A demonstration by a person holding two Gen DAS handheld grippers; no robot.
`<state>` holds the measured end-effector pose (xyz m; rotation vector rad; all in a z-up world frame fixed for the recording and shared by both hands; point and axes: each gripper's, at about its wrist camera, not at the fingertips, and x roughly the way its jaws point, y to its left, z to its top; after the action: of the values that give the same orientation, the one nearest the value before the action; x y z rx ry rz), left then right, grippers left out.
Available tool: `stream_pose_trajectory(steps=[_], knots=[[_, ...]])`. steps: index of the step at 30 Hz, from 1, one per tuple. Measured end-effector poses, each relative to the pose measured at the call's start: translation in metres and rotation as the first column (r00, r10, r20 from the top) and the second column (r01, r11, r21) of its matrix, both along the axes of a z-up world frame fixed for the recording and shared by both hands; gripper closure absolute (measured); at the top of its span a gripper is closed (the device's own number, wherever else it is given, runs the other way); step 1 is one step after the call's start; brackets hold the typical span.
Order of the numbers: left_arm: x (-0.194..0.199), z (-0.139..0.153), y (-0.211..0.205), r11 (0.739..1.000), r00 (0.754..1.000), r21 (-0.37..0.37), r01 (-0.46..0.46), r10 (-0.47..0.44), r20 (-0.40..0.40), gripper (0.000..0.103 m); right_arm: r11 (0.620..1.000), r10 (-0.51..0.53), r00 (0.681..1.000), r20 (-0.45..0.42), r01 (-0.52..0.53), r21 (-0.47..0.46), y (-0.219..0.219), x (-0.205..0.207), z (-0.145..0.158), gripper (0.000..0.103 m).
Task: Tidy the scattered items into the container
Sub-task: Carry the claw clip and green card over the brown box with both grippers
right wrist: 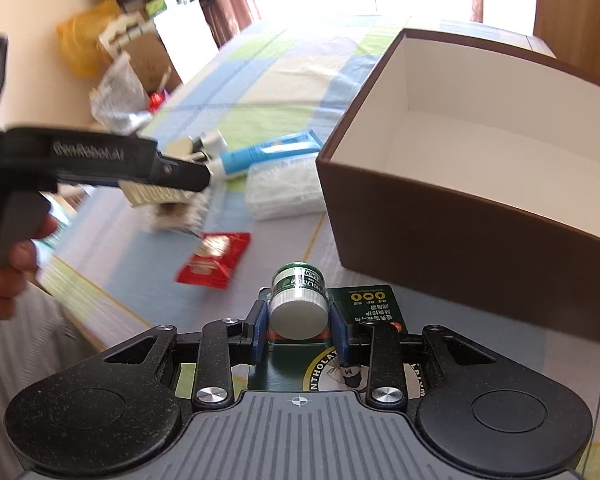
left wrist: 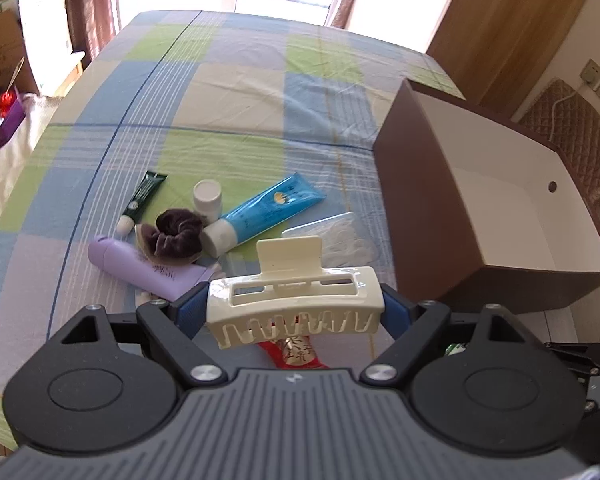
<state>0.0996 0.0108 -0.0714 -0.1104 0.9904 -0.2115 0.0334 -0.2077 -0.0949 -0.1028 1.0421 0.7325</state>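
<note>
Checked bed [left wrist: 260, 80]: tubes [left wrist: 264, 210], box [left wrist: 440, 220], perhaps wipes [right wrist: 284, 190].

I've got the box [left wrist: 500, 216] on the bed [left wrist: 240, 80], right of the pile: scrunchie [left wrist: 178, 236] on a bottle [left wrist: 148, 270], tube [left wrist: 260, 212] beside it, jar [left wrist: 207, 198] behind, packet [right wrist: 214, 260] nearest me.

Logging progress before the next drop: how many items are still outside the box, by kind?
Tubes: 3 (green tube, blue tube, purple tube)
Bottles and jars: 2 (white bottle, green jar in right tool)
Hair items: 2 (scrunchie, claw clip in left tool)
Packets: 3 (clear pack, red sachet, green card)
Total: 10
</note>
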Motion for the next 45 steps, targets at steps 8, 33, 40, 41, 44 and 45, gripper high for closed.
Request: stream_pose_trajectory(steps=[8, 33, 40, 41, 44, 45], knots=[[-0.002, 0.038, -0.024, 0.990, 0.987, 0.051, 0.132, -0.136, 0.084, 0.019, 0.987, -0.056, 0.998, -0.033, 0.061, 0.152, -0.044, 0.010, 0.050, 0.067], [0.076, 0.028, -0.201, 0.827, 0.823, 0.158, 0.539, -0.557, 0.106, 0.019, 0.998, -0.063, 0.990, 0.130, 0.066, -0.022, -0.129, 0.135, 0.052, 0.067], [0.104, -0.024, -0.229, 0.787, 0.822, 0.258, 0.561, -0.567, -0.059, 0.019, 0.983, -0.136, 0.990, -0.034, 0.130, -0.127, -0.135, 0.167, 0.006, 0.067], [0.107, -0.030, -0.232, 0.784, 0.822, 0.262, 0.563, -0.563, -0.083, 0.019, 0.979, -0.154, 0.987, -0.053, 0.144, -0.147, -0.136, 0.171, 0.003, 0.067], [0.114, -0.044, -0.239, 0.776, 0.823, 0.279, 0.566, -0.553, -0.133, 0.019, 0.959, -0.216, 0.970, -0.108, 0.191, -0.210, -0.140, 0.178, -0.011, 0.067], [0.115, -0.048, -0.243, 0.770, 0.822, 0.292, 0.567, -0.550, -0.145, 0.019, 0.953, -0.231, 0.966, -0.114, 0.200, -0.229, -0.141, 0.179, -0.015, 0.067]])
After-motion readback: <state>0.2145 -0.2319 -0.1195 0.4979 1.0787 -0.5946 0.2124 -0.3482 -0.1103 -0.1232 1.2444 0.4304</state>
